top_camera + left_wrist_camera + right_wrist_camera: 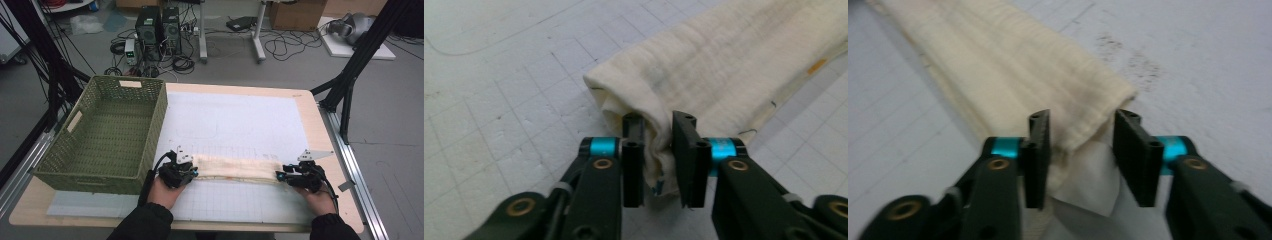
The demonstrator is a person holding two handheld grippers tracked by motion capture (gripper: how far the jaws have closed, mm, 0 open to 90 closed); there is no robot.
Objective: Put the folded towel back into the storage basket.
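A long cream cloth (235, 167), folded into a narrow strip, lies across the white grid mat (240, 125) near the table's front. My left gripper (195, 171) is at its left end; in the left gripper view the jaws (658, 130) pinch the bunched end of the cloth (724, 60). My right gripper (279, 175) is at the strip's right end. In the right gripper view its jaws (1080, 130) straddle the folded end of the cloth (1013, 75), with a small gap left at one pad.
A green woven basket (160, 115) stands on the table's left side, close to my left hand. The wooden table edge (330, 150) runs along the right. Computers and cables lie on the floor beyond the table.
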